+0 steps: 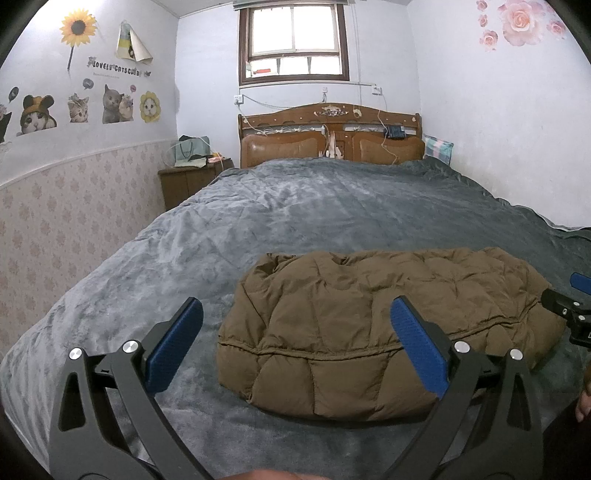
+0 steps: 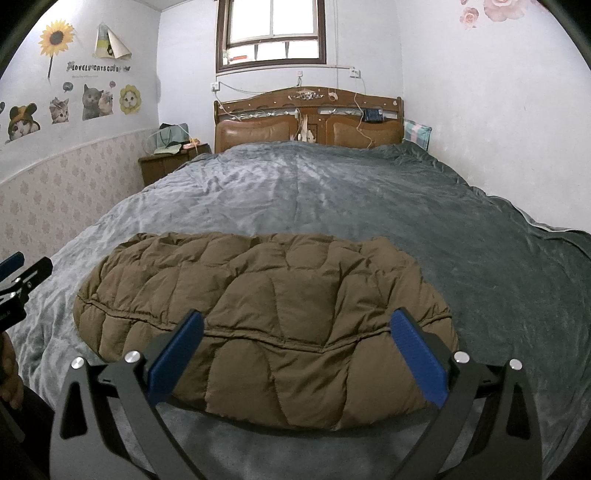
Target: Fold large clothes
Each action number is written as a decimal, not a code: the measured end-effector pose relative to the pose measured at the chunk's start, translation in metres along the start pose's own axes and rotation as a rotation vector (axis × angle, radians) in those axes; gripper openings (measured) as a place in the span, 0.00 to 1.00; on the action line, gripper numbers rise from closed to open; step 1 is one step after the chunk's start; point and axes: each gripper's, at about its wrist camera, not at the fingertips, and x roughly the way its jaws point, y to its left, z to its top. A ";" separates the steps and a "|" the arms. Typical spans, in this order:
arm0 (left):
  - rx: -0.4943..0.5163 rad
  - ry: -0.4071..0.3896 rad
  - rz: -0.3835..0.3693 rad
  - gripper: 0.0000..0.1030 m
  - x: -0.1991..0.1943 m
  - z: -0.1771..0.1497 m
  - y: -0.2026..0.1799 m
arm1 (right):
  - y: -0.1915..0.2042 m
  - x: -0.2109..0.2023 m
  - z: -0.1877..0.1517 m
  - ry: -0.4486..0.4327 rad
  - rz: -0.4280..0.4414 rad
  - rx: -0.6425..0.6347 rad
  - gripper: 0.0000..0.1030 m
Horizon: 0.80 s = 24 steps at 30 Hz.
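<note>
Lying folded into a compact puffy bundle, the brown quilted down jacket [image 1: 376,332] rests on the grey plush bedspread [image 1: 295,206] near the foot edge of the bed; in the left wrist view it occupies the 4 o'clock region of the frame, and in the right wrist view [image 2: 258,314] it sits at 6 o'clock, centred ahead of the fingers.

Left gripper [image 1: 295,343]: black frame, blue ribbed pads; jaws spread wide, holding nothing; the left pad [image 1: 173,347] stands over bare bedspread, clear of the jacket; the right pad [image 1: 419,347] overlaps the jacket's near hem in the view, contact not determinable.

Right gripper [image 2: 295,350]: same construction; jaws spread wide, nothing clamped; both pads [image 2: 175,354] appear in front of the jacket's near edge, straddling its middle section; contact with the fabric cannot be confirmed.

Cross-views: the right gripper's tip [image 1: 572,306] shows at 3 o'clock in the left wrist view, just beside the jacket's right end; the left gripper's tip [image 2: 18,280] shows at 9 o'clock in the right wrist view, apart from the jacket's left end.

Surroundings: a carved wooden headboard with brown padded panels [image 1: 328,136] at 12 o'clock; a brown-framed window [image 1: 293,40] above it; a dark wooden nightstand [image 1: 188,181] at 10 o'clock; cat and sunflower wall stickers [image 1: 77,103] on the left wall; pink rose stickers [image 1: 517,22] on the right wall.
</note>
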 end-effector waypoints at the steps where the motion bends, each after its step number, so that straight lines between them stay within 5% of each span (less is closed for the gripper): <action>1: 0.000 0.000 0.001 0.97 0.000 0.000 0.000 | -0.001 -0.002 -0.001 0.000 0.000 0.000 0.98; 24: -0.001 0.000 -0.001 0.97 0.001 0.000 0.001 | -0.001 -0.001 0.000 0.001 0.000 -0.002 0.98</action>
